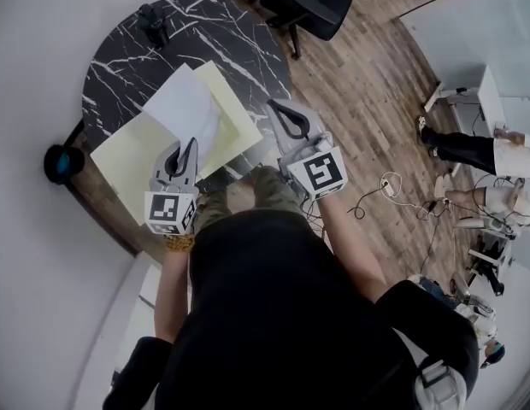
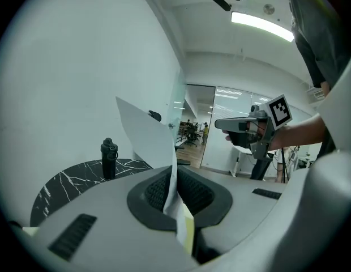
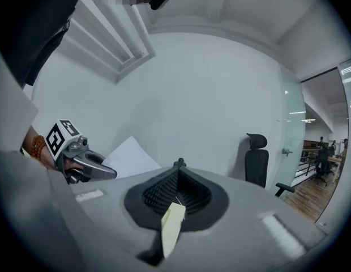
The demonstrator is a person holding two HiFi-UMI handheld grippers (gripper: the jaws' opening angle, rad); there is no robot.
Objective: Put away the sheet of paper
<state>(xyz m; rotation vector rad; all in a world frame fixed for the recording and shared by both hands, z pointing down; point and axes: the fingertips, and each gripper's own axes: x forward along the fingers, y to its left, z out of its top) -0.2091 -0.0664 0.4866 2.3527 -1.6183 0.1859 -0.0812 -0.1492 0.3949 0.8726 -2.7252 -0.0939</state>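
A white sheet of paper (image 1: 184, 105) lies on an open pale yellow folder (image 1: 132, 156) on the round black marble table (image 1: 120, 58). My left gripper (image 1: 188, 150) is shut on the near edge of the sheet (image 2: 144, 137), with a strip of yellow folder pinched under it. The sheet rises up and left from the jaws in the left gripper view. My right gripper (image 1: 280, 109) is at the folder's right side. In its own view it (image 3: 176, 194) is shut on a pale yellow folder corner (image 3: 171, 225). Each gripper shows in the other's view: the right (image 2: 243, 126), the left (image 3: 88, 166).
A black bottle (image 1: 152, 22) stands at the table's far side. A black office chair (image 1: 303, 2) is on the wood floor beyond the table. Cables (image 1: 393, 190) lie on the floor to the right, where another person's legs (image 1: 470, 148) show. White walls close in the left.
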